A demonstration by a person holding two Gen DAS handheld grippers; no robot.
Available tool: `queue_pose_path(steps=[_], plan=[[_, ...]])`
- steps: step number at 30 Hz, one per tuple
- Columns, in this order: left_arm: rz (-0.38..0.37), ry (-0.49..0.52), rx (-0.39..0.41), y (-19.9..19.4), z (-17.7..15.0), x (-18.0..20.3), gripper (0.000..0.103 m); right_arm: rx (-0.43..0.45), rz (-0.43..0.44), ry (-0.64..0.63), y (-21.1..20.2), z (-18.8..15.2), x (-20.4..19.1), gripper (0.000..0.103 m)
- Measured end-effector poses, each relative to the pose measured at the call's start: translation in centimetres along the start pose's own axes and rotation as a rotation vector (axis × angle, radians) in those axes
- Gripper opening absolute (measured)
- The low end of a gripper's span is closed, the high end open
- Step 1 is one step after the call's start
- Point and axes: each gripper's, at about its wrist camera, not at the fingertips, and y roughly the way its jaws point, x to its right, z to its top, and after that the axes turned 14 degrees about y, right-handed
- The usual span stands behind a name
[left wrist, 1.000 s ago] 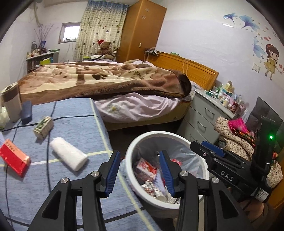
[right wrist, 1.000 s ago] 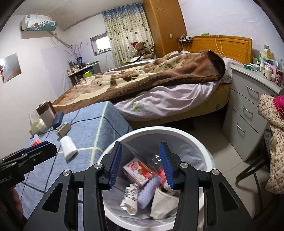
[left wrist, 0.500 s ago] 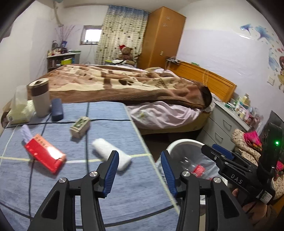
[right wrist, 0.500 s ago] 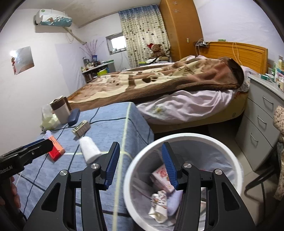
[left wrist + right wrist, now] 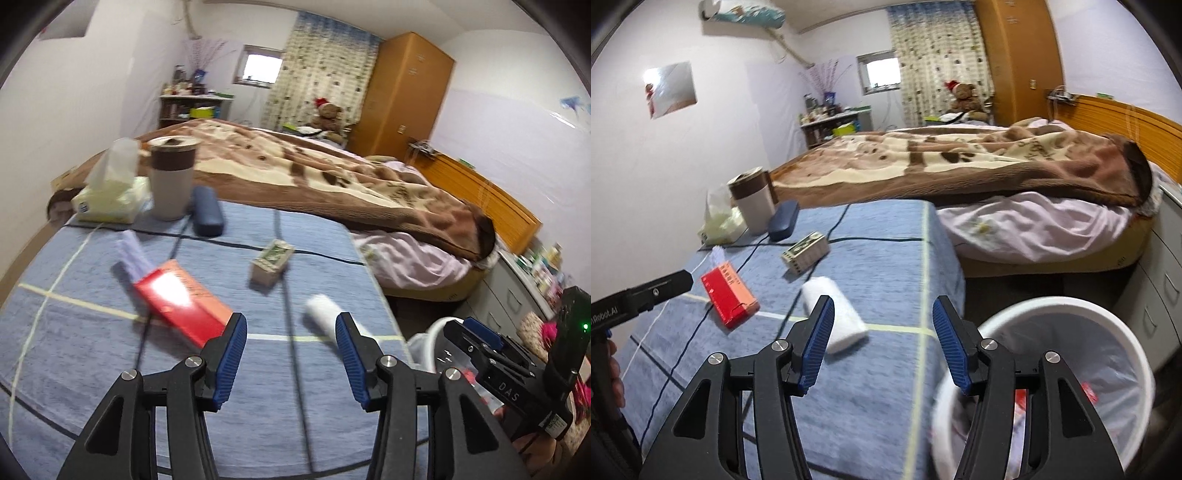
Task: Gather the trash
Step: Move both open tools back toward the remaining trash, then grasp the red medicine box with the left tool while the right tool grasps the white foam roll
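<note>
We hold our left gripper (image 5: 287,357) and right gripper (image 5: 882,342) spread apart, empty, above the blue-cloth surface (image 5: 886,258) near the white paper roll (image 5: 836,314).

Both claws swung left from bin (image 5: 1052,306) to over blue-clothed table (image 5: 314,266).

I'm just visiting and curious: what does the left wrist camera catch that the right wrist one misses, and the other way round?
Only the left wrist view shows the right gripper with its green light. Only the right wrist view shows the air conditioner and the inside of the white bin. Both show the red box, white roll, small carton and tan cup on the blue cloth.
</note>
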Motion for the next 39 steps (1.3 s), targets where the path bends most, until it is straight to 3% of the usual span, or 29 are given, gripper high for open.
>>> queue_pose_path(steps=[9,17,21,28,39], plan=[[0.091,-0.079,-0.048,1.6,-0.7,-5.8,0.056,-0.088,0.025,-0.086,4.3,-0.2,-3.0,0.063],[0.113,-0.137,-0.114,4.8,-1.2,-8.1,0.060,-0.169,0.018,-0.108,7.5,-0.4,-3.7,0.063],[0.121,-0.157,-0.141,6.6,-1.3,-8.2,0.063,-0.210,0.006,-0.132,8.6,-0.7,-3.9,0.073],[0.130,-0.205,-0.172,9.5,-0.6,-8.2,0.067,-0.248,-0.012,-0.157,9.4,-0.8,-3.8,0.074],[0.234,-0.109,-0.246,13.0,0.5,-5.6,0.068,-0.268,-0.019,-0.187,9.9,-1.0,-3.8,0.074]])
